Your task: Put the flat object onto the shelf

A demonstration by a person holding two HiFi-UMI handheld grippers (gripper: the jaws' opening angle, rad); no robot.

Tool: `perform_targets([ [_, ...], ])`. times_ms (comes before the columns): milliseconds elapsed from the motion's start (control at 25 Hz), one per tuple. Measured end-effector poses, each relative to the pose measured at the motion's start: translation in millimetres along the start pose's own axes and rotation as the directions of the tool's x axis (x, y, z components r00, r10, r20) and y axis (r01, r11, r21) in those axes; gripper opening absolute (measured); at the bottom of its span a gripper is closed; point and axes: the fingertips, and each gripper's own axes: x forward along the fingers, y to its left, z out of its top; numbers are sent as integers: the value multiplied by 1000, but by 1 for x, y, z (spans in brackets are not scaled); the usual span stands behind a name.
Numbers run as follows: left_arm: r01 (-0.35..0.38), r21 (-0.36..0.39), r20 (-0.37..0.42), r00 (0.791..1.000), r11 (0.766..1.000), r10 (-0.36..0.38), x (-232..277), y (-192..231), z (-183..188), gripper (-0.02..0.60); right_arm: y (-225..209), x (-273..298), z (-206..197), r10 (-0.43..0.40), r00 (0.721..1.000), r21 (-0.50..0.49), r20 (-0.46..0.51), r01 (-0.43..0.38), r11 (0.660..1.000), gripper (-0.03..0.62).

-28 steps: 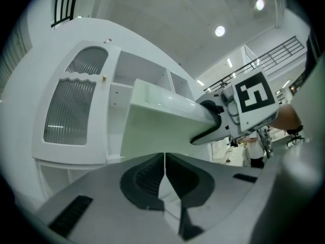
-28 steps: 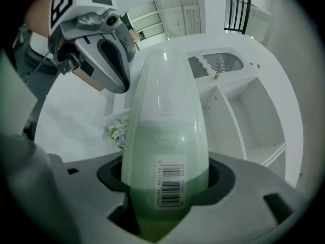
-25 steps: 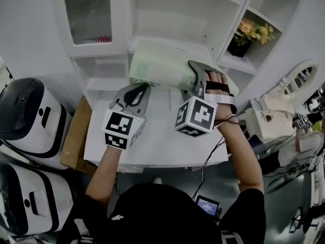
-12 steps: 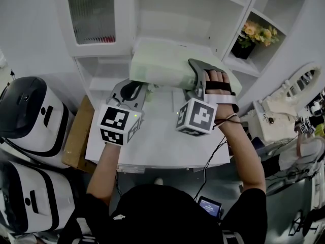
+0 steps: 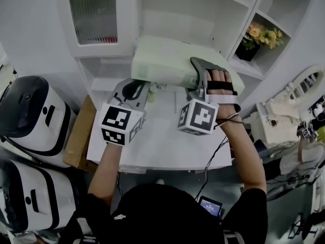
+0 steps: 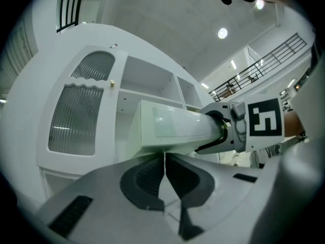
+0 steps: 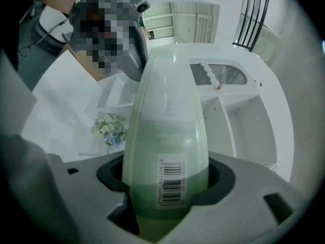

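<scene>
White cabinet with open shelves point(image 5: 167, 14) stands over a white desktop point(image 5: 162, 146). Right gripper point(image 7: 165, 187) clamps the barcode end of a flat, pale green translucent plastic bottle point(image 7: 165, 136), held level in front of the open middle compartment; contact with the shelf ledge cannot be judged. Left gripper point(image 6: 165, 172) sits just below the bottle's near edge, jaws pressed together, nothing between them. Pot of yellow flowers point(image 5: 261, 37) occupies the right-hand compartment.

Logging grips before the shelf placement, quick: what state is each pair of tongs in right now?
Left tongs: closed, nothing between them.
Right tongs: closed on the pale green bottle.
</scene>
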Motion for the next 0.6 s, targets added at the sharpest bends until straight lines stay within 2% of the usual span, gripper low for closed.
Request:
perform_targets([
  [600,-12,-8,-33,999,1000,11,18,5,-22,9,9,31,-7,12,1000,-48,3,-12,999,310],
])
